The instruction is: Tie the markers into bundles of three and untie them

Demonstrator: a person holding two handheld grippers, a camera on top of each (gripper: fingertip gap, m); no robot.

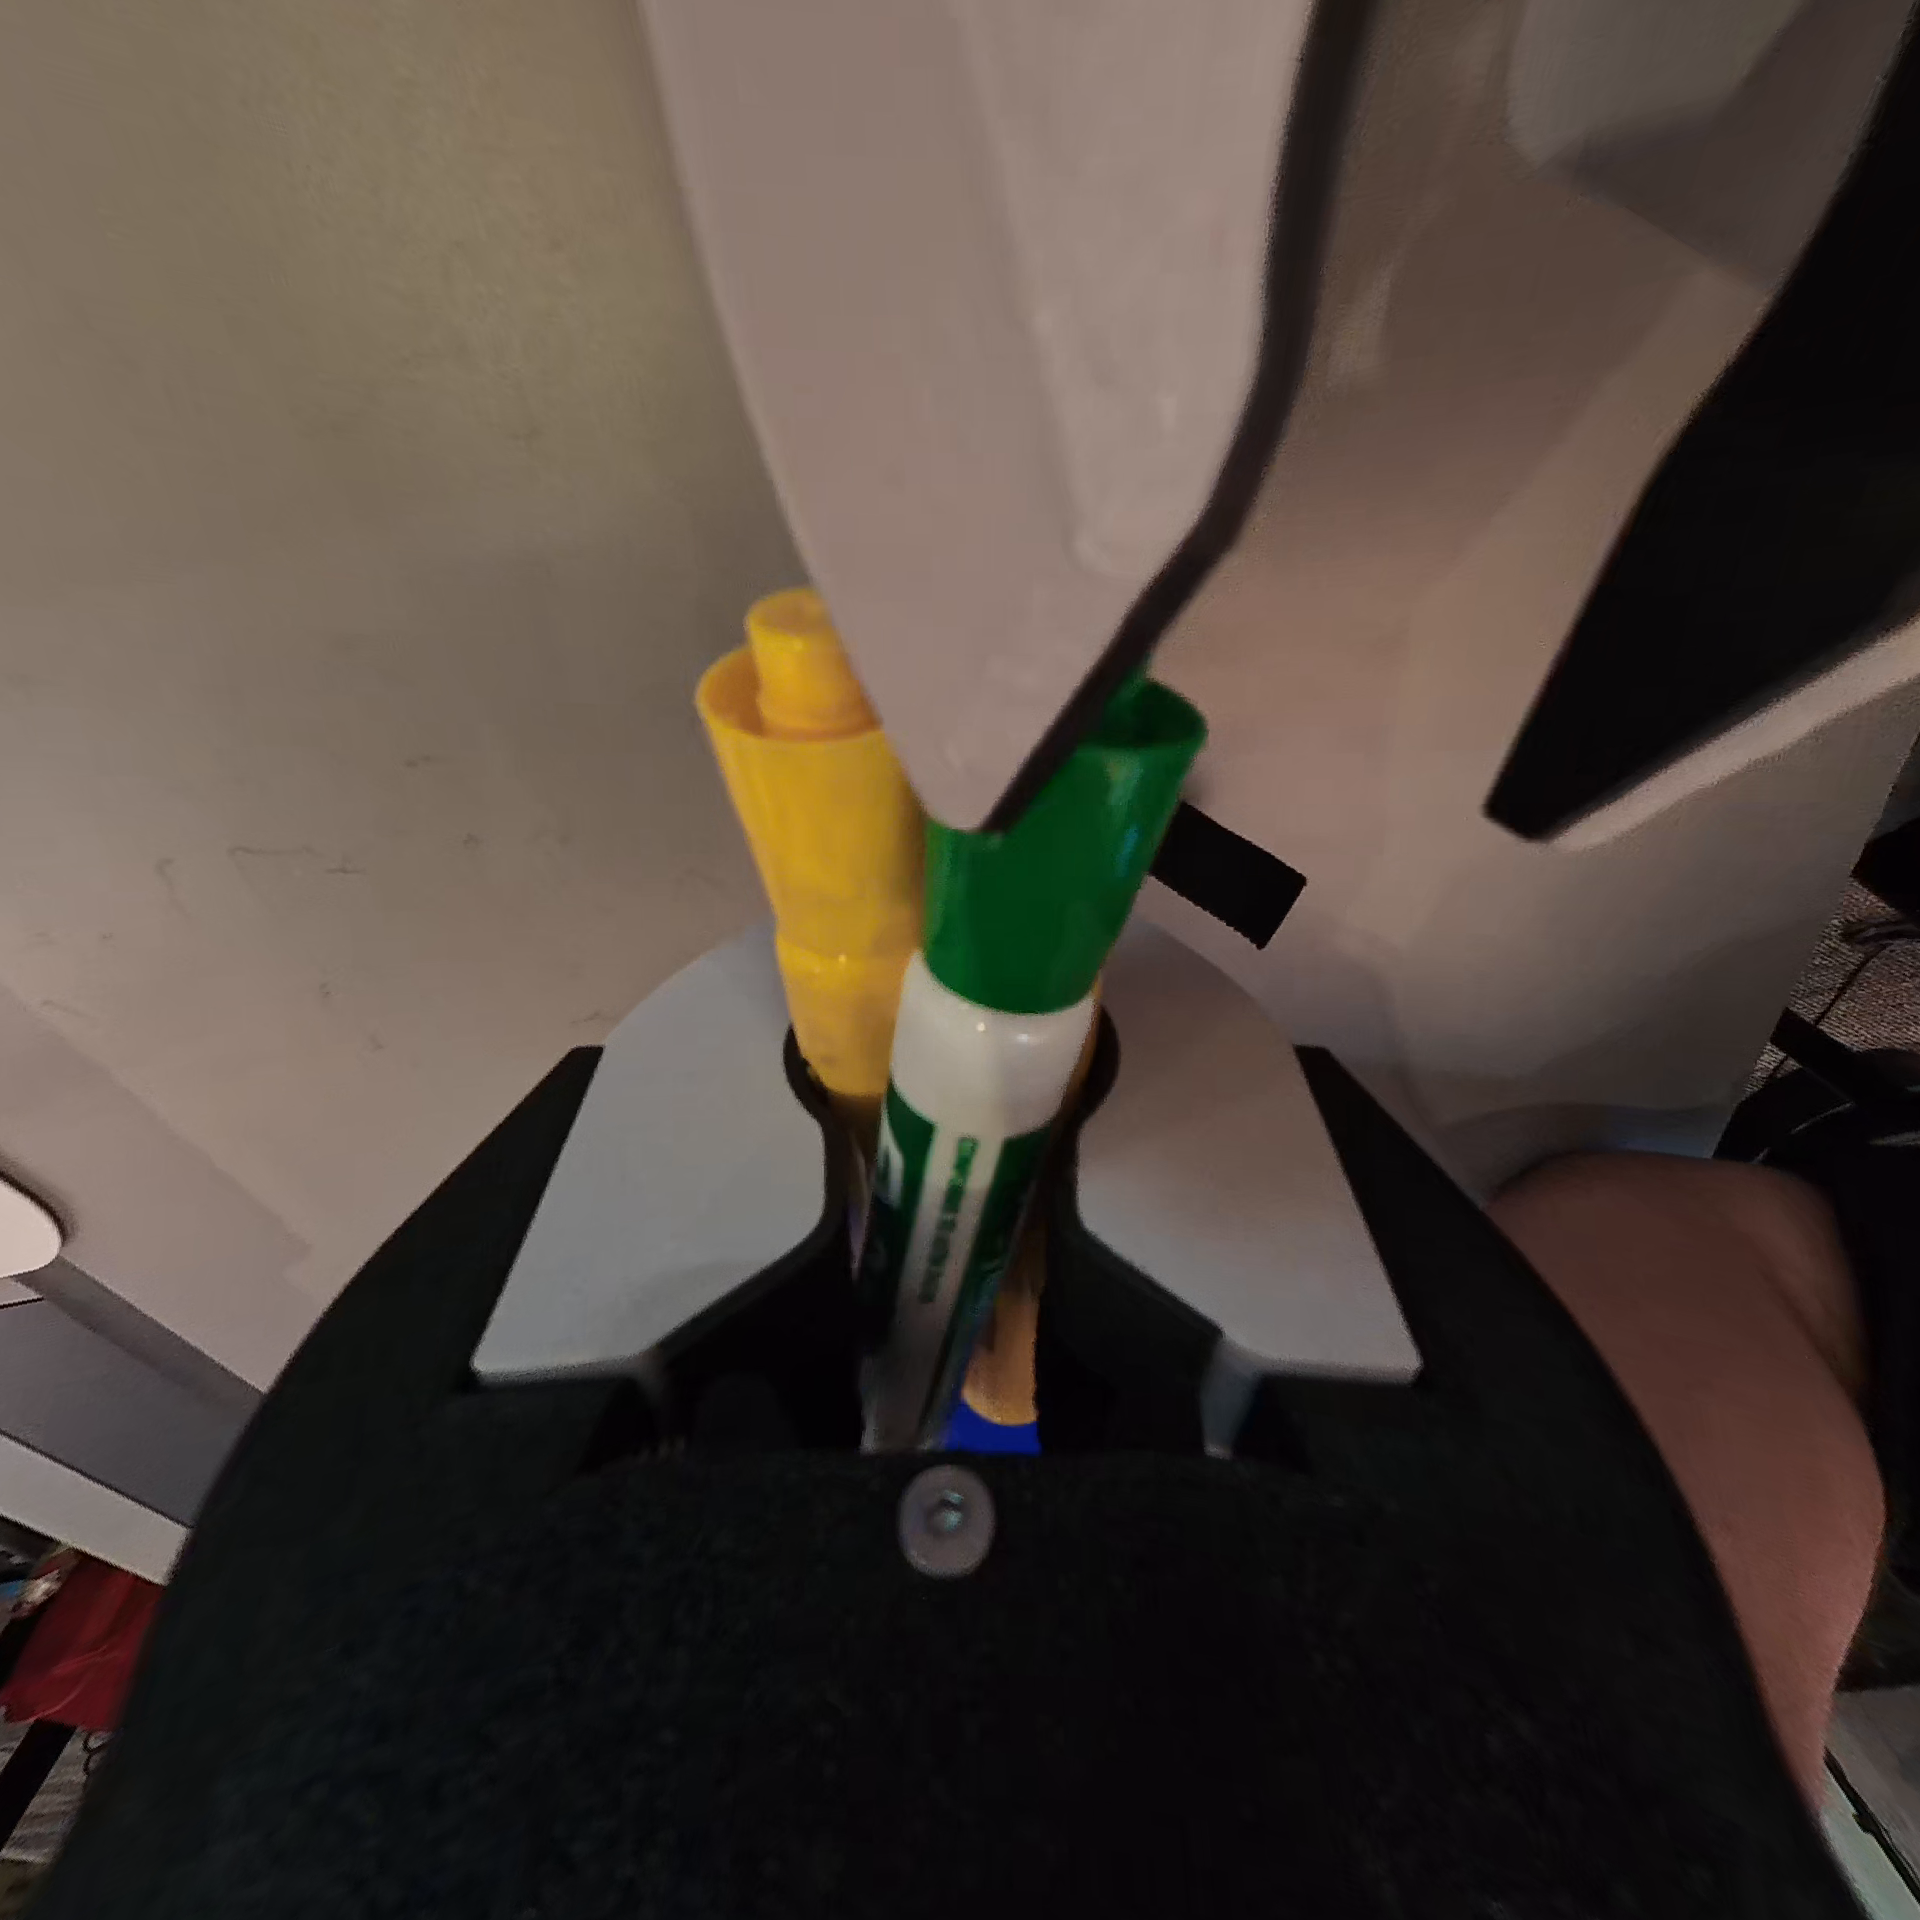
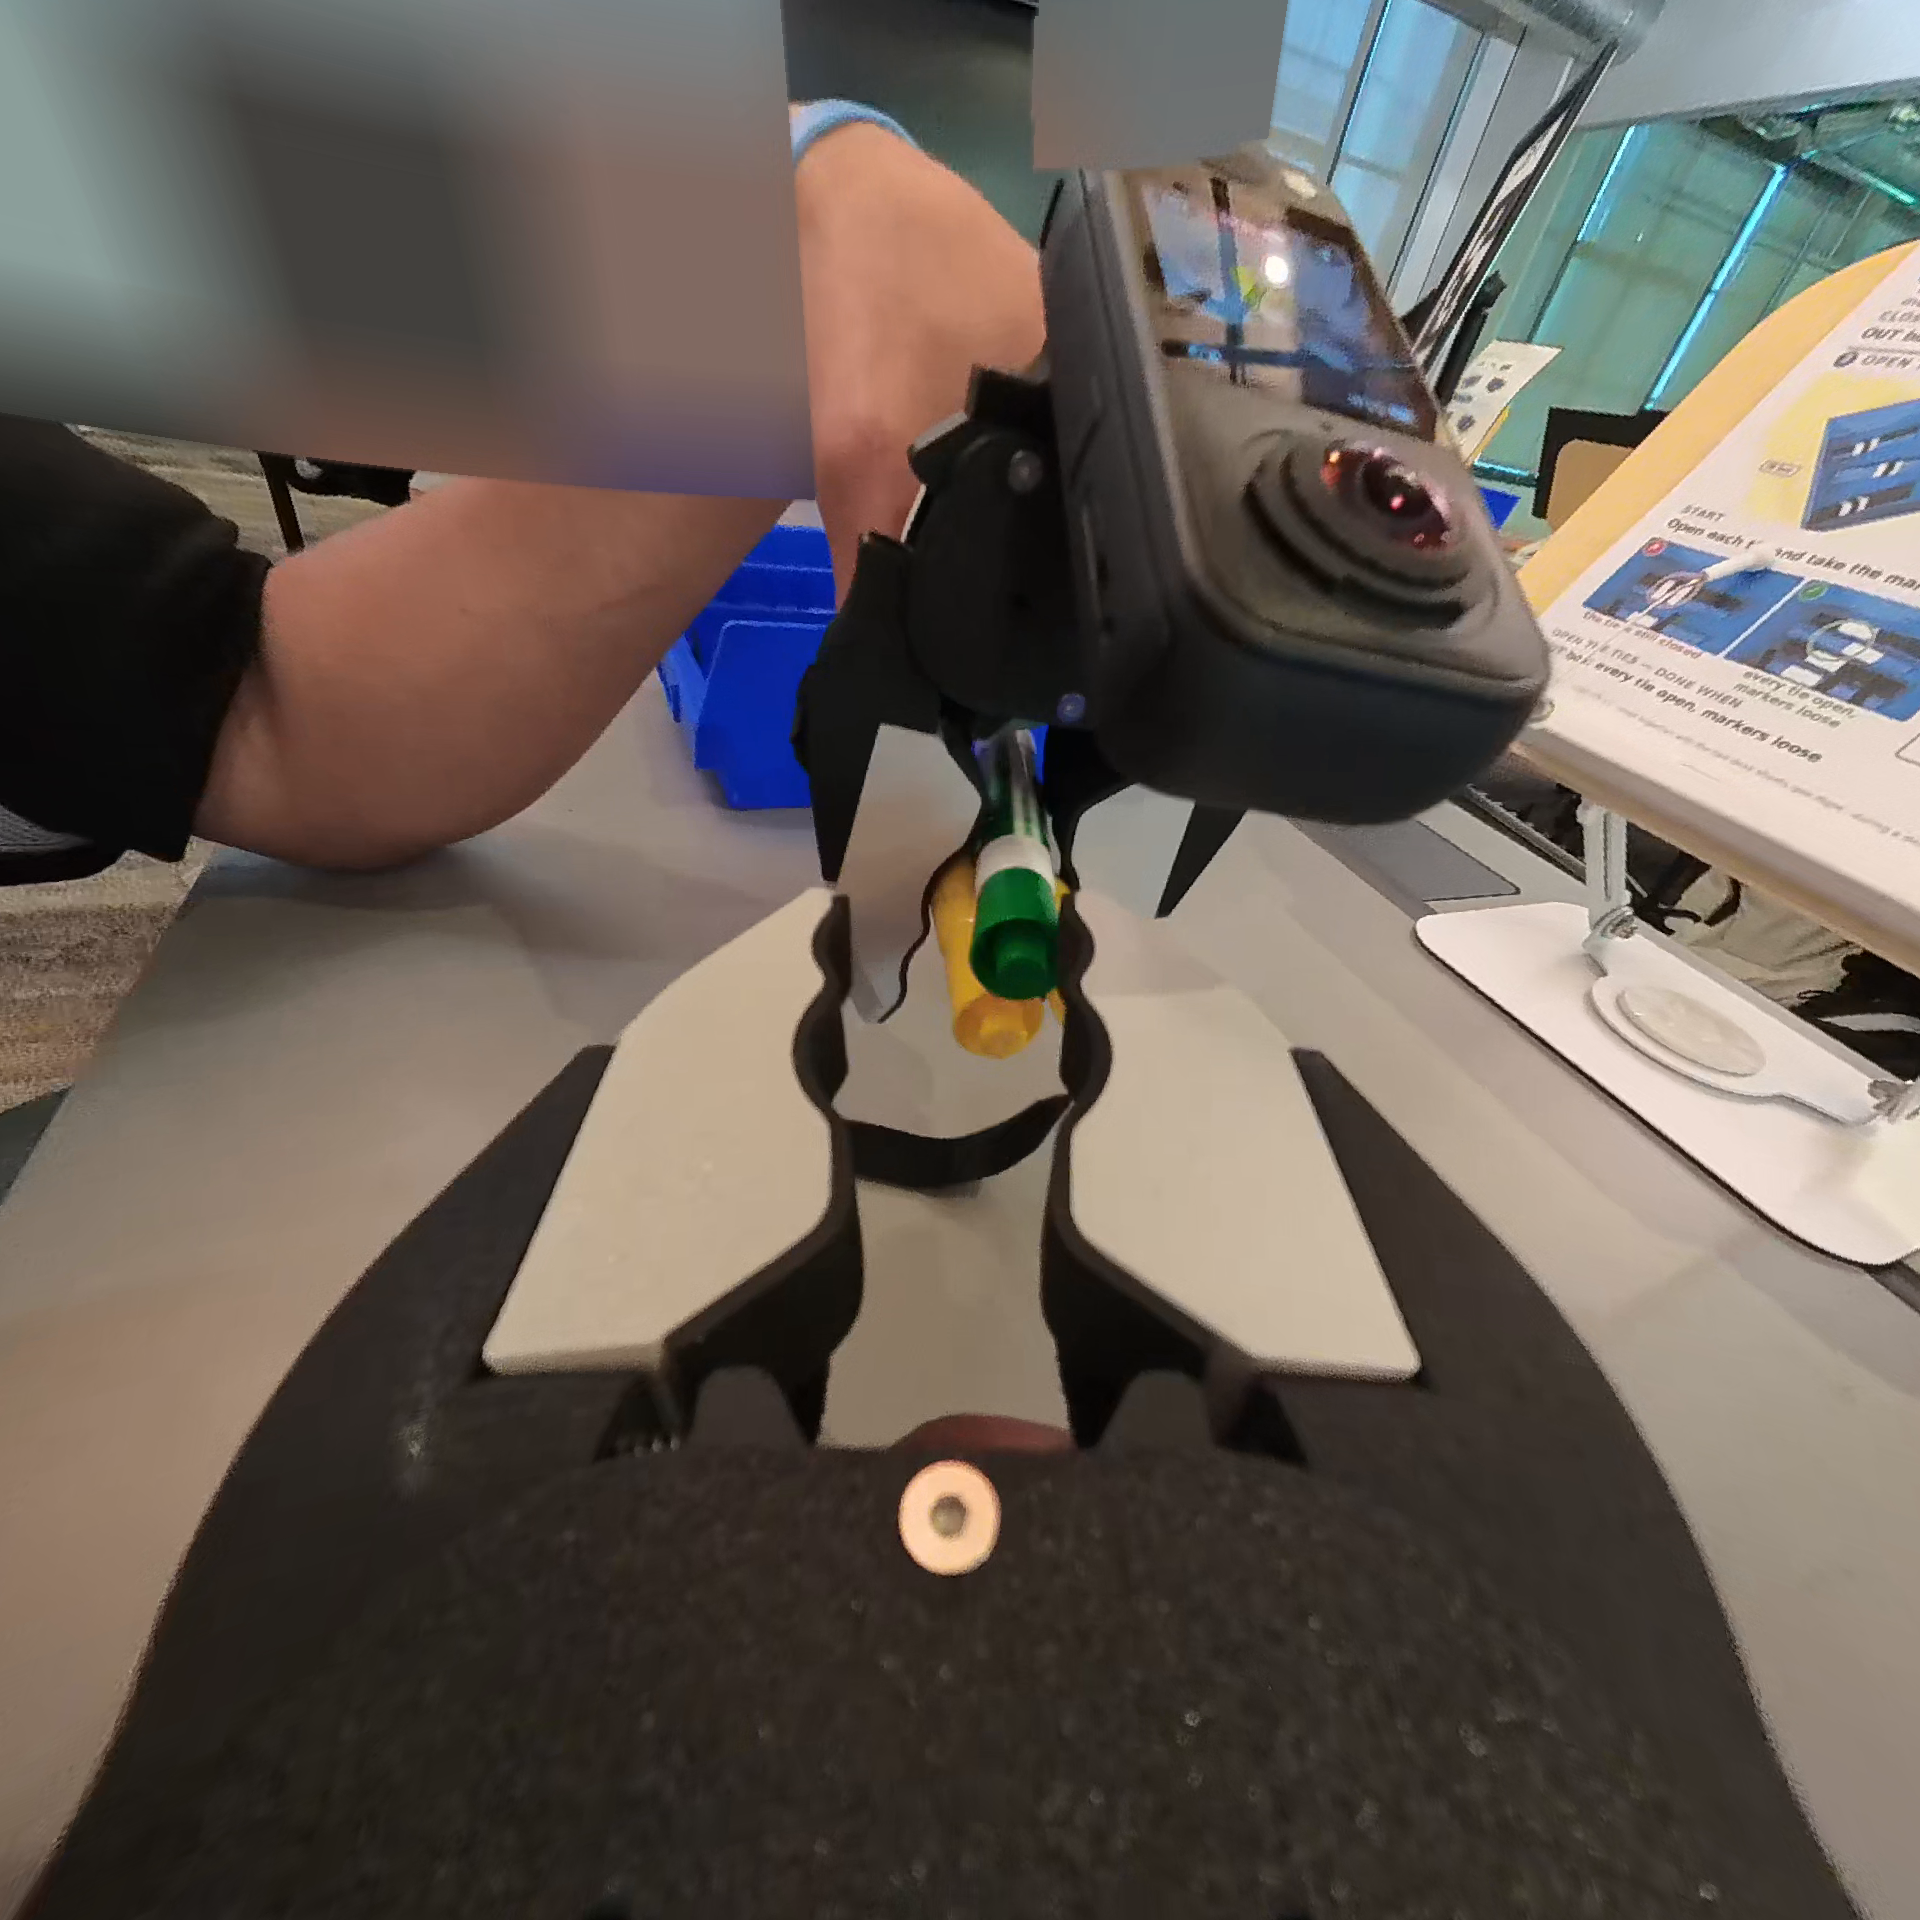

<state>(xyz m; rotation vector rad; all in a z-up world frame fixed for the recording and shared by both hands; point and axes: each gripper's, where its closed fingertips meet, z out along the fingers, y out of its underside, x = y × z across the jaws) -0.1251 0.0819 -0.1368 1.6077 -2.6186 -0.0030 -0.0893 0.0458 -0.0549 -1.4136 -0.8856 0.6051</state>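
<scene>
My left gripper (image 1: 951,1039) is shut on a bundle of markers: a green-capped white marker (image 1: 1029,935), a yellow one (image 1: 821,810), and an orange-and-blue part of a third (image 1: 1003,1392) low between the jaws. In the right wrist view the left gripper (image 2: 1013,862) holds the green cap (image 2: 1008,935) and yellow marker (image 2: 987,1013) pointing down. My right gripper (image 2: 951,935) is open, its tips on either side of the caps. A black strap (image 2: 945,1153) curves between its fingers; one end (image 1: 1236,883) shows beside the green cap.
The grey table (image 2: 312,1039) lies below. A blue bin (image 2: 748,665) stands behind the left gripper. An instruction board (image 2: 1766,582) on a white stand base (image 2: 1662,1091) is at the right. A person's forearm (image 2: 468,644) rests at the left. One gripper's finger ends stand about 10 centimetres off the other's.
</scene>
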